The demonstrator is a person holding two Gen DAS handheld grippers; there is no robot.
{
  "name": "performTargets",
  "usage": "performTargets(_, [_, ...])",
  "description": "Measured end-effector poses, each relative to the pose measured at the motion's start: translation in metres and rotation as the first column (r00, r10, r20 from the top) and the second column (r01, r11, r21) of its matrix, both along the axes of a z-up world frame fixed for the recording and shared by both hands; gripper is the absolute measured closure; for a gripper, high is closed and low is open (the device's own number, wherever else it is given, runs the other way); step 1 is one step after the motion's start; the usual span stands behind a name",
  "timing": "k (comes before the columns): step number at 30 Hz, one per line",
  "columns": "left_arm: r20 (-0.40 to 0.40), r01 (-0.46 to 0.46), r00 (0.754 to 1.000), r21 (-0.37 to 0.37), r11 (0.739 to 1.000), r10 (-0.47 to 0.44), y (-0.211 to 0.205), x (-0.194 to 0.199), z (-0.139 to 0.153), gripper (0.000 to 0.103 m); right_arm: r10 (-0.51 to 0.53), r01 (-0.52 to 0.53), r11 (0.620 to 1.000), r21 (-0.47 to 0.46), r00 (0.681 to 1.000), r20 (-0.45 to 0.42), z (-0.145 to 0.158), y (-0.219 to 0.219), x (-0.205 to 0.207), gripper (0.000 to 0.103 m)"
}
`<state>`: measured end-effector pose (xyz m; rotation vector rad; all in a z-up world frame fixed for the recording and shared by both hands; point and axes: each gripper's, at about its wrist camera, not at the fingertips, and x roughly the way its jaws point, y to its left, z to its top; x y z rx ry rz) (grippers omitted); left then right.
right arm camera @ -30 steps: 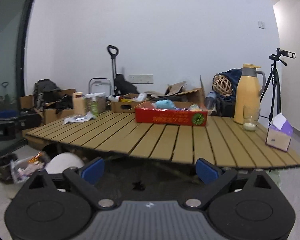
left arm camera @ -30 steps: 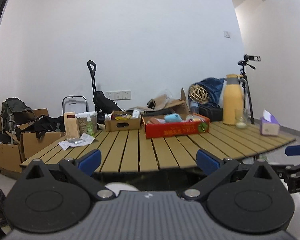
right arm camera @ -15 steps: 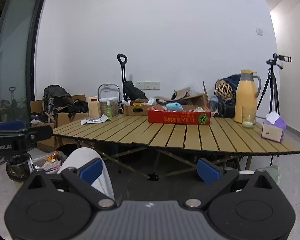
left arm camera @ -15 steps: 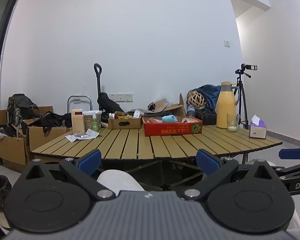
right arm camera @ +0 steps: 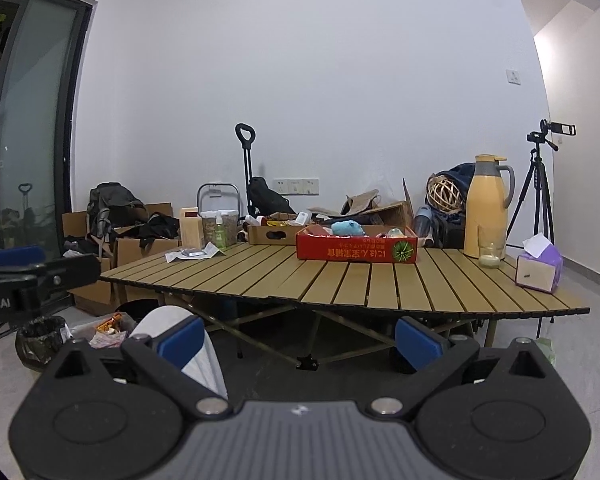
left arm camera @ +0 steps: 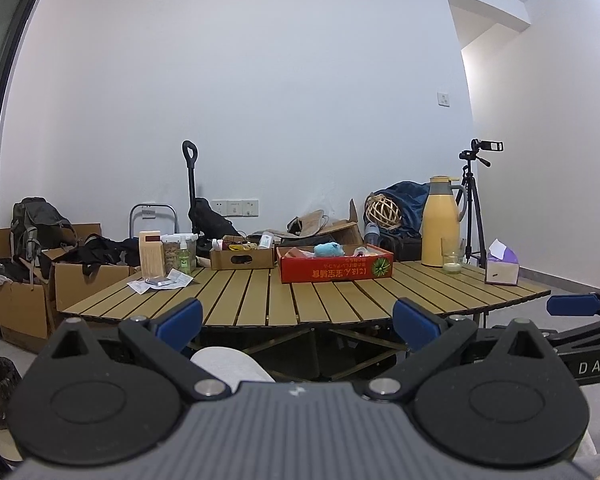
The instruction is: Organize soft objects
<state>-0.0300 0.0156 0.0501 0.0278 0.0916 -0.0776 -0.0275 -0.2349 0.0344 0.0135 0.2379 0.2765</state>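
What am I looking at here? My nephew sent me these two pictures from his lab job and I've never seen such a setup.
There is no robot: a person holds a two-finger gripper in each hand, and each gripper carries a wide-angle camera looking forward along its fingers. One picture comes from the left gripper, the other from the right gripper. The blue pads are the fingertips; both grippers are open and hold nothing.

Ahead stands a slatted wooden table. On it sit a red cardboard box with a light blue soft toy inside, a smaller brown box, a yellow thermos jug, a glass and a purple tissue box. Both grippers are off the table, short of its near edge.
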Motion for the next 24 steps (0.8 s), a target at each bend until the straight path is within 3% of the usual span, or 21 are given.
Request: performTargets(24, [0.003, -0.005, 1.000, -0.018, 1.000, 0.005, 0.0001, -0.0008, -0.0010, 0.000, 0.009, -0.008, 1.000, 0.002, 1.000, -0.005, -0.0014, 0.0002, 0.0016, 0.000])
